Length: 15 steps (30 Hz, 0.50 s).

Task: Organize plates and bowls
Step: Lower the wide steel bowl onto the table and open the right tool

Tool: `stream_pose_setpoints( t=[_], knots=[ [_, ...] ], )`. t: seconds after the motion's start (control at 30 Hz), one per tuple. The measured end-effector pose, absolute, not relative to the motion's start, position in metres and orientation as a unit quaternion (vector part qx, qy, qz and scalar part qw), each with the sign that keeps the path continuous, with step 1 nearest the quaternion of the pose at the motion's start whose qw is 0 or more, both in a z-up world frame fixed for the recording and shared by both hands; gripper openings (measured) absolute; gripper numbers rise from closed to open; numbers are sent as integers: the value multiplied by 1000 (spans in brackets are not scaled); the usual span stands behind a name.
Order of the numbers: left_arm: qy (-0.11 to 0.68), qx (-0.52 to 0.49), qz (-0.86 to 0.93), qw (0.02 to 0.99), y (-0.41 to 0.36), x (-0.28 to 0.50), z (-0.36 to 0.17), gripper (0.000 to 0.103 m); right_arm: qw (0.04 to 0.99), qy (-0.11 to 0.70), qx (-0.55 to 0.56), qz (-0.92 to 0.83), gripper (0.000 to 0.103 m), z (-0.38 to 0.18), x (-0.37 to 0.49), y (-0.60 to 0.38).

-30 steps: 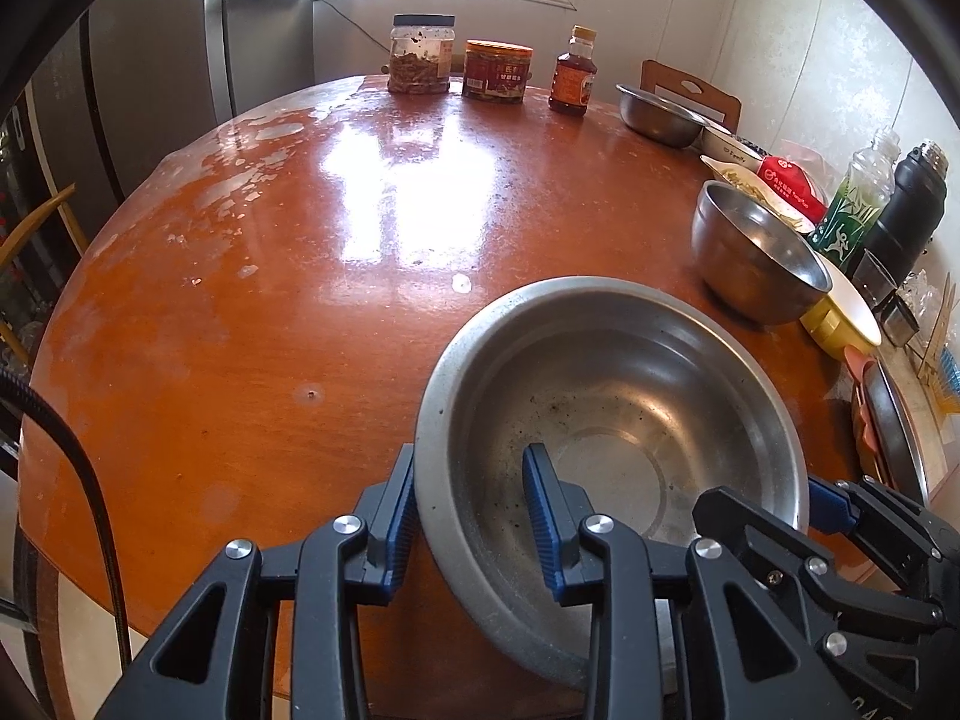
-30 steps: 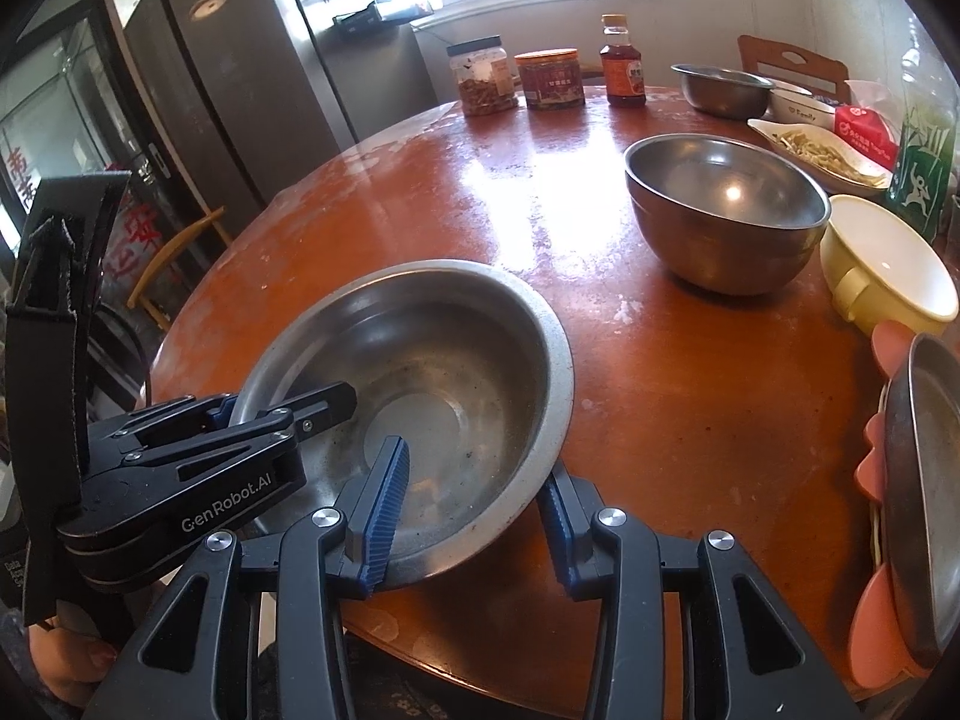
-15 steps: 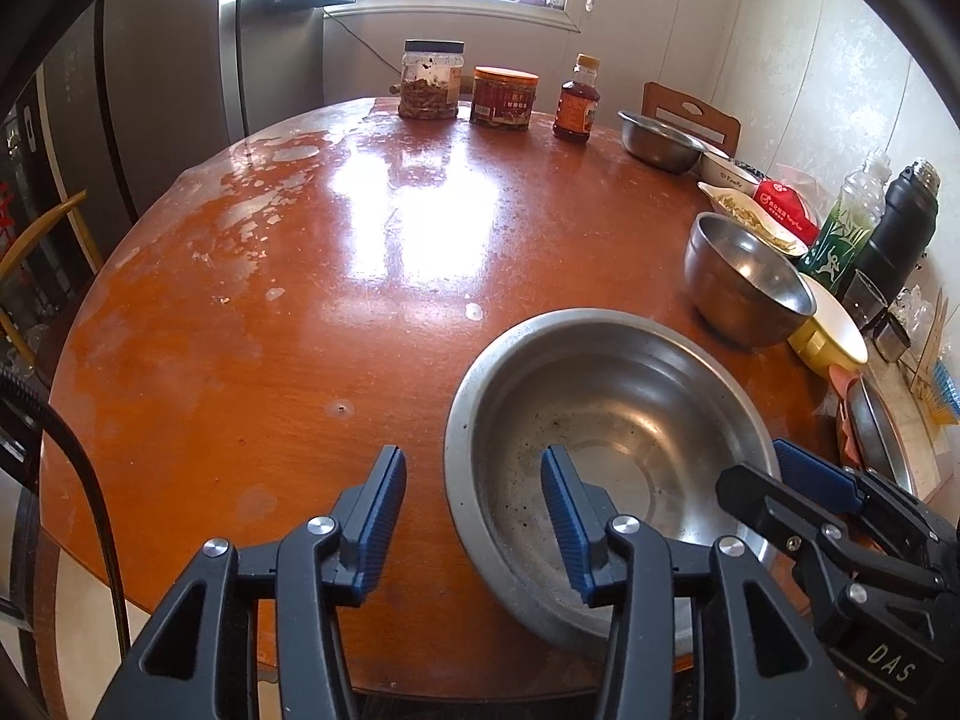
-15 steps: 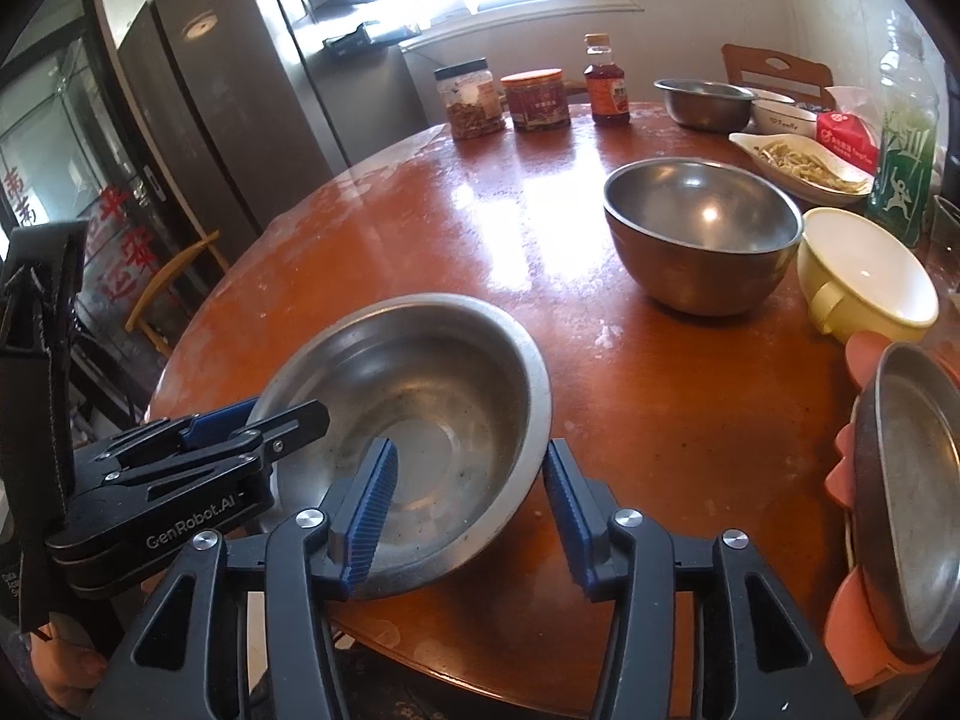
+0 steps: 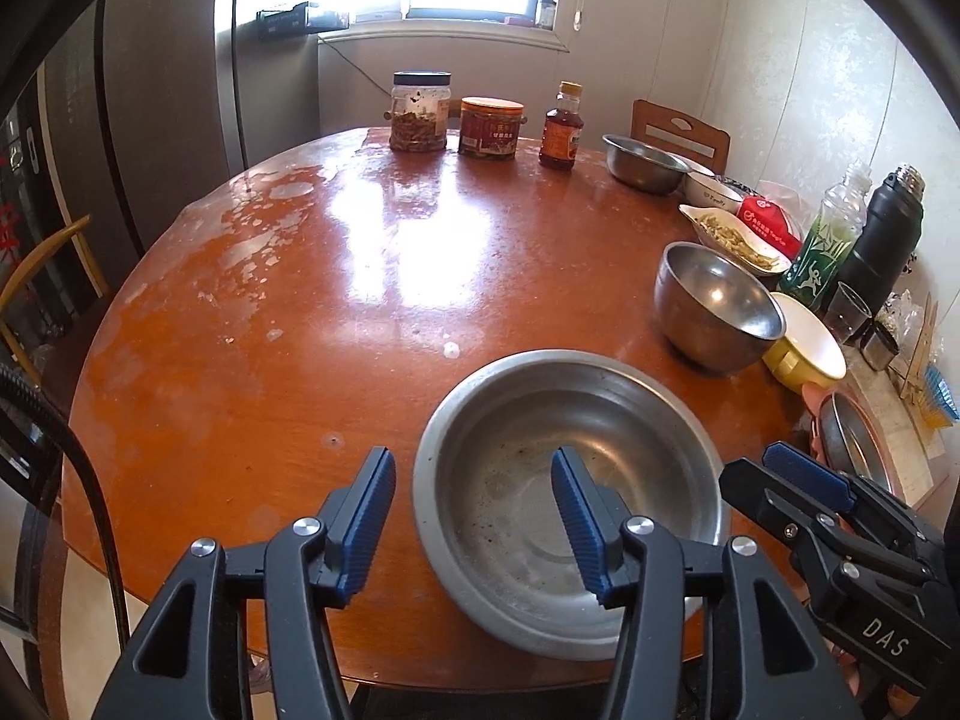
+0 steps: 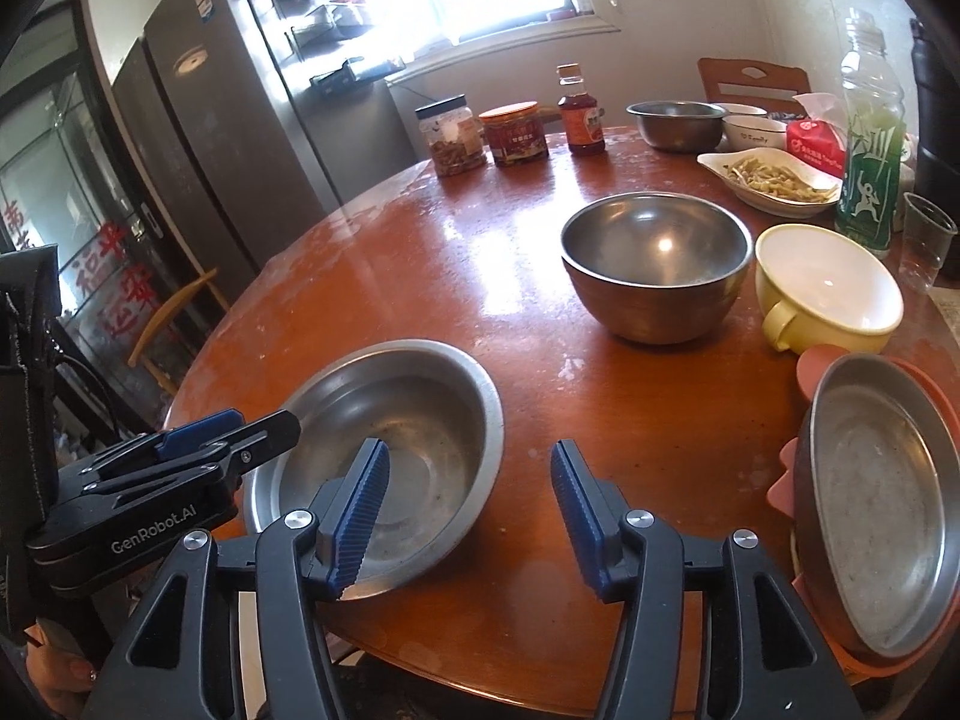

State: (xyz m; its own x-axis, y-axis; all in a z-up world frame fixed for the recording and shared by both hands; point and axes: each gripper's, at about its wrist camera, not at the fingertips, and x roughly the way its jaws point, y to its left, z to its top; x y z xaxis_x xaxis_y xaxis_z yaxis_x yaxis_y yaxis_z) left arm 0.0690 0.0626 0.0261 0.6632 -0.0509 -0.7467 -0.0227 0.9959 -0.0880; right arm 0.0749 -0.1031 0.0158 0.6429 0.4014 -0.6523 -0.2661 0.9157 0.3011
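Left gripper (image 5: 474, 510): fingers spread, holding nothing.
Wide shallow steel basin (image 5: 570, 498): on the round red-brown bench (image 5: 300, 312), near edge.
Right gripper (image 6: 470, 507): fingers spread, empty.
Deep steel bowl (image 6: 657, 264): beside the yellow cup (image 6: 828, 294).

Left wrist view: we look forward and down from just behind the left gripper (image 5: 474, 516), low over the near edge of the round table (image 5: 252, 324), facing the window wall.
Right wrist view: we sit behind the right gripper (image 6: 468, 510), close over the same near edge, turned a little leftward toward the fridge (image 6: 240, 120).
Shared ground: both of us see the wide steel basin (image 5: 570, 498) (image 6: 390, 462), the deep steel bowl (image 5: 714, 306) (image 6: 657, 264), the yellow bowl (image 5: 807, 351) (image 6: 828, 294) and the jars.
Cross-sight: each of us catches the other gripper at the frame's side.
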Motion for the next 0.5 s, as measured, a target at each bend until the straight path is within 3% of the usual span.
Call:
stream_pose_setpoints(
  t=[0.5],
  knots=[
    [399, 3, -45, 916, 10, 101, 53, 54, 913, 351, 147, 146, 58, 33, 79, -158]
  ],
)
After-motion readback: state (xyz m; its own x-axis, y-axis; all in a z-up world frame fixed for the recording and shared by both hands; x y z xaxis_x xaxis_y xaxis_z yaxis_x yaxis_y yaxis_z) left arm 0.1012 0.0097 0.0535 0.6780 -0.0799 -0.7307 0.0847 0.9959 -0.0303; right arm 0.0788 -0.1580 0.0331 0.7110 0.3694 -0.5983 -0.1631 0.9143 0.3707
